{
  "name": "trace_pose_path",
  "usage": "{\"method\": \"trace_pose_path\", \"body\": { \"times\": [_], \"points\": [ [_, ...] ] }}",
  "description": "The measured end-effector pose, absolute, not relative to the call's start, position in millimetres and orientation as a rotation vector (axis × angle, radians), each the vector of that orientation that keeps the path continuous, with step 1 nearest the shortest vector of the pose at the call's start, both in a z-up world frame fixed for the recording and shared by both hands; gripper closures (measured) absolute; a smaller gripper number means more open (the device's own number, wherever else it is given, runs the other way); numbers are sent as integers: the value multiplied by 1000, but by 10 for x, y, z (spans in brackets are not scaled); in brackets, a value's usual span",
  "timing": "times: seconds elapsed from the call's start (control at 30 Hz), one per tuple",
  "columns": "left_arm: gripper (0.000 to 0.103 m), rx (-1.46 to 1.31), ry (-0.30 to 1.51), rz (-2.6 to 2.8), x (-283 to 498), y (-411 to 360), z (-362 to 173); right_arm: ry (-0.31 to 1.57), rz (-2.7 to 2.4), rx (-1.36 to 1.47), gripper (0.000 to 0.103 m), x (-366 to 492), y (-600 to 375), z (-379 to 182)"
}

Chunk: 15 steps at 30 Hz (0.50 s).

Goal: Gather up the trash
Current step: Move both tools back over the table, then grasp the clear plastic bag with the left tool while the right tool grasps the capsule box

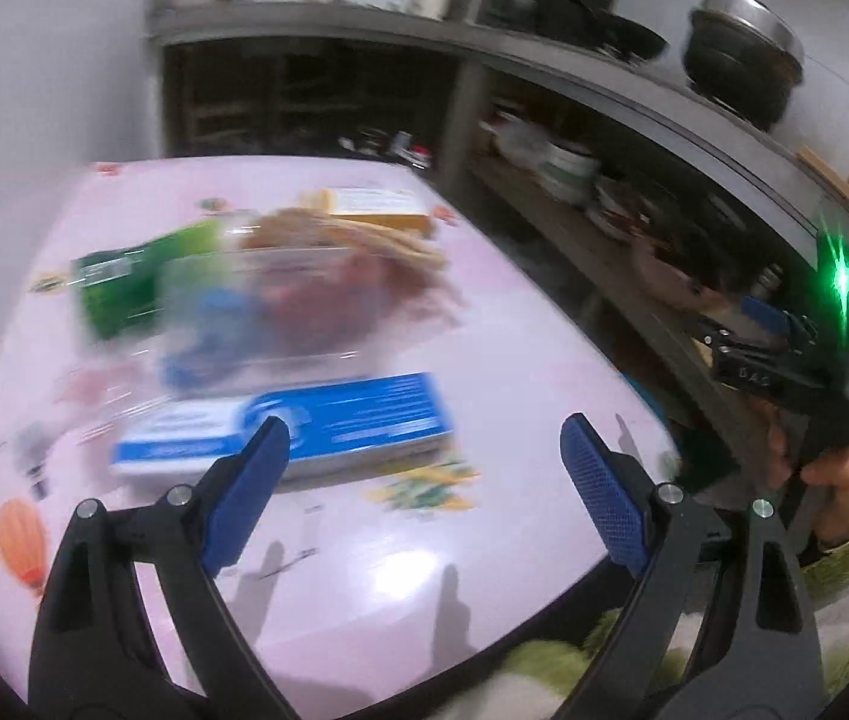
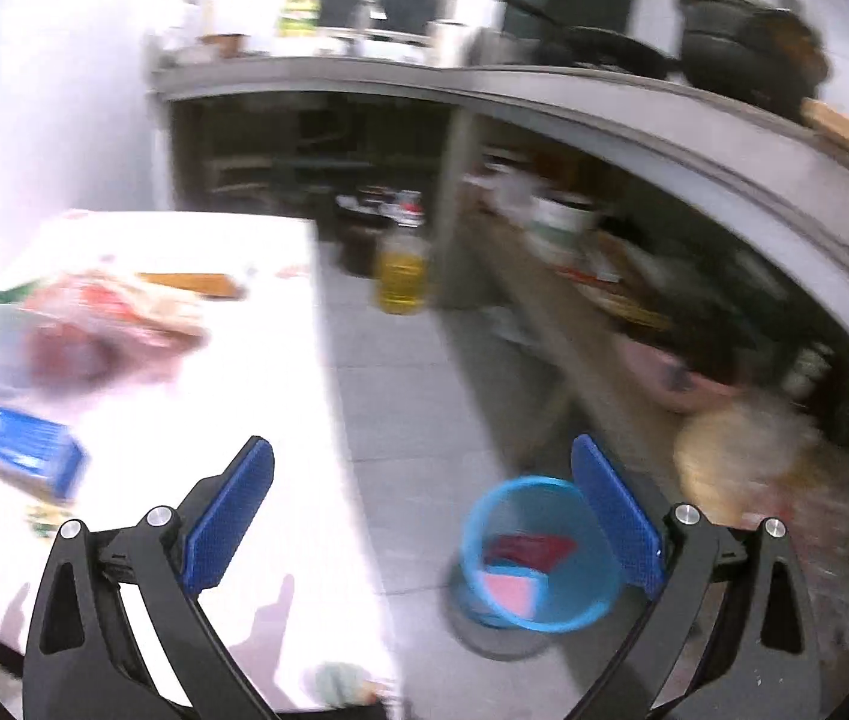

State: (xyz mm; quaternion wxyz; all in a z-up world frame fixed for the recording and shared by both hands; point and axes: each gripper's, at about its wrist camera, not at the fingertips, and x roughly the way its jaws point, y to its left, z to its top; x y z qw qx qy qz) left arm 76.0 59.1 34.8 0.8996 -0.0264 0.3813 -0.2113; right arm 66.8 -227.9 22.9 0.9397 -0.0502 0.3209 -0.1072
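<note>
A blue and white carton (image 1: 298,423) lies on the pink table (image 1: 484,540), just beyond my open, empty left gripper (image 1: 424,438). Behind it sit a clear plastic tub (image 1: 280,312) with red and blue contents, a green packet (image 1: 130,282), a brown paper bag (image 1: 376,234) and an orange box (image 1: 376,207). My right gripper (image 2: 424,462) is open and empty, held over the floor past the table's right edge. A blue bin (image 2: 538,552) with red and pink trash inside stands on the floor under it. The blue carton (image 2: 22,456) shows at the left of that view. Both views are motion-blurred.
Grey shelves (image 1: 604,78) along the right hold pots, a pan and dishes. A yellow oil bottle (image 2: 403,270) stands on the tiled floor near the shelf post. The other gripper's body (image 1: 784,360) with a green light hangs to the table's right.
</note>
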Motion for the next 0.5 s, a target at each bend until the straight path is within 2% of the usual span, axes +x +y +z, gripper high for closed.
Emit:
{"method": "trace_pose_path", "body": {
  "times": [0.27,0.5],
  "points": [
    [15,-122,792,-206,713,1314,207,693,32,-24,7,913,-1692,244],
    [15,-241,834,-122,1117,1834,81,746,103,2,7,1008,-1367,157]
  ]
}}
